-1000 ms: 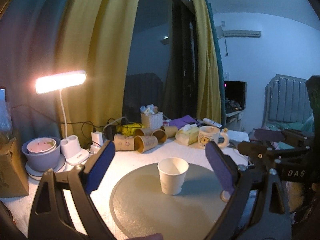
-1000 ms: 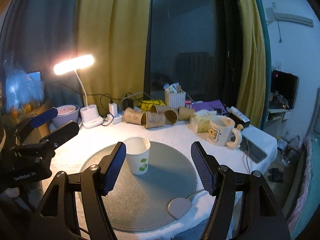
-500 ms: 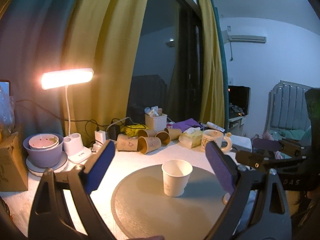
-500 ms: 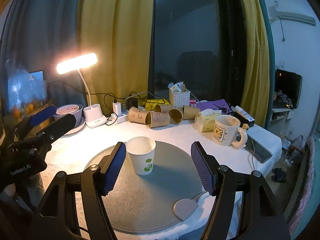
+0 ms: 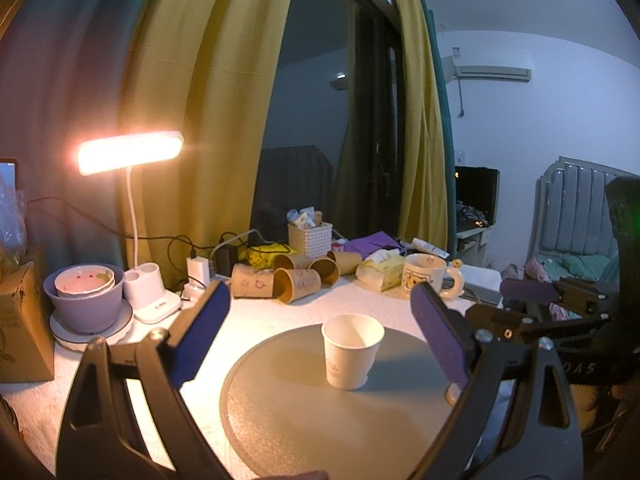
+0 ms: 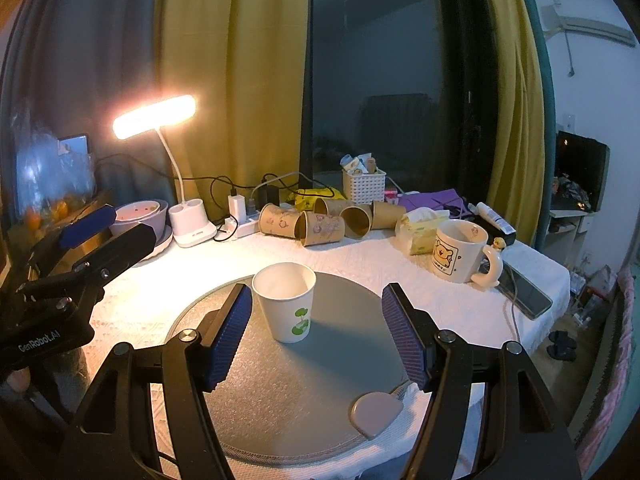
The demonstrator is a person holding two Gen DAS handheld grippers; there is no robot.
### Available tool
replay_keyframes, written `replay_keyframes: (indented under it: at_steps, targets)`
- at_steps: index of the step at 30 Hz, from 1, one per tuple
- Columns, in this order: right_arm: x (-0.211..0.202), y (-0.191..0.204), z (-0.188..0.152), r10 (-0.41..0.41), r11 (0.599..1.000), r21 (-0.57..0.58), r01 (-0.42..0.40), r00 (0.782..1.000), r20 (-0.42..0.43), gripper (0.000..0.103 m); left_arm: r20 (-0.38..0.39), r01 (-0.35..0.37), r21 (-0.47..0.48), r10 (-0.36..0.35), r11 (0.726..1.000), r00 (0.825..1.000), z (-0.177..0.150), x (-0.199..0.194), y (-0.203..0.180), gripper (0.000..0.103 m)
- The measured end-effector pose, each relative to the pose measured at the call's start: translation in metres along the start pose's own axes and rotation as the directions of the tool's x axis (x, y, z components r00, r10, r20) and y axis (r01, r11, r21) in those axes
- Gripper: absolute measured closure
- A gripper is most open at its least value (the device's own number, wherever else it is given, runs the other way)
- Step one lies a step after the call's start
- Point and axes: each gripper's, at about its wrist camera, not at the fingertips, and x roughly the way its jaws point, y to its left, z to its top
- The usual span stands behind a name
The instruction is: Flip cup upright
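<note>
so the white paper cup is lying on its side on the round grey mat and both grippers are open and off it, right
Not quite. The white paper cup stands upright, mouth up, on the round grey mat; the right wrist view shows it plainly. The rest holds: the left gripper and the right gripper are both open, neither touching it.

Yellow curtains (image 6: 224, 80) flank a dark window (image 6: 384, 80); a lit desk lamp (image 6: 154, 116) glows warm.
</note>
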Motion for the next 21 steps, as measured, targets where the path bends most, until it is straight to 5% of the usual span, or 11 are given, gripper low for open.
replay_keyframes:
  at_steps: [21]
  targets:
    - [0.0012,0.0017,-0.0015,0.003,1.000,0.004,-0.003,1.000,-0.011,0.032,-0.012,0.008,0.007,-0.008,1.000,1.000,-0.0050,0.0008,-0.0036,0.010]
